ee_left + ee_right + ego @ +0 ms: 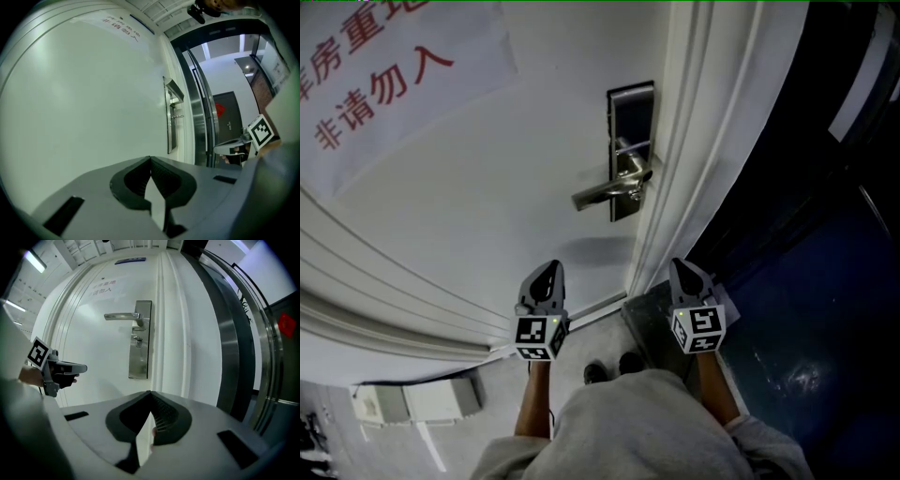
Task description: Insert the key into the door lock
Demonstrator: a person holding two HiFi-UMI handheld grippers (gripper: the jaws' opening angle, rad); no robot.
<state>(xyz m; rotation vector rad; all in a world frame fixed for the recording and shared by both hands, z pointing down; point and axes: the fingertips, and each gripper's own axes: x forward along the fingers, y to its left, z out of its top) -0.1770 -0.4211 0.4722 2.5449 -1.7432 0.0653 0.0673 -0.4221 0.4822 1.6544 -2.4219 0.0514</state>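
Note:
The lock plate (630, 117) with its silver lever handle (602, 193) sits on the white door (487, 187), near the door's right edge. A small metal piece (136, 339) sticks out of the plate below the lever; whether it is a key I cannot tell. My left gripper (547, 272) is held low in front of the door, well below the handle, its jaws shut tip to tip with nothing seen between them. My right gripper (680, 266) hangs beside it by the door frame, also shut, and no key shows in it. The right gripper view faces the plate (140, 357) from a distance.
A paper notice (375, 75) with red characters is stuck on the door at upper left. The white door frame (694, 141) runs right of the lock, with a dark wall (806, 328) beyond it. My shoes (609, 367) stand at the door's foot. A white box (412, 403) lies at lower left.

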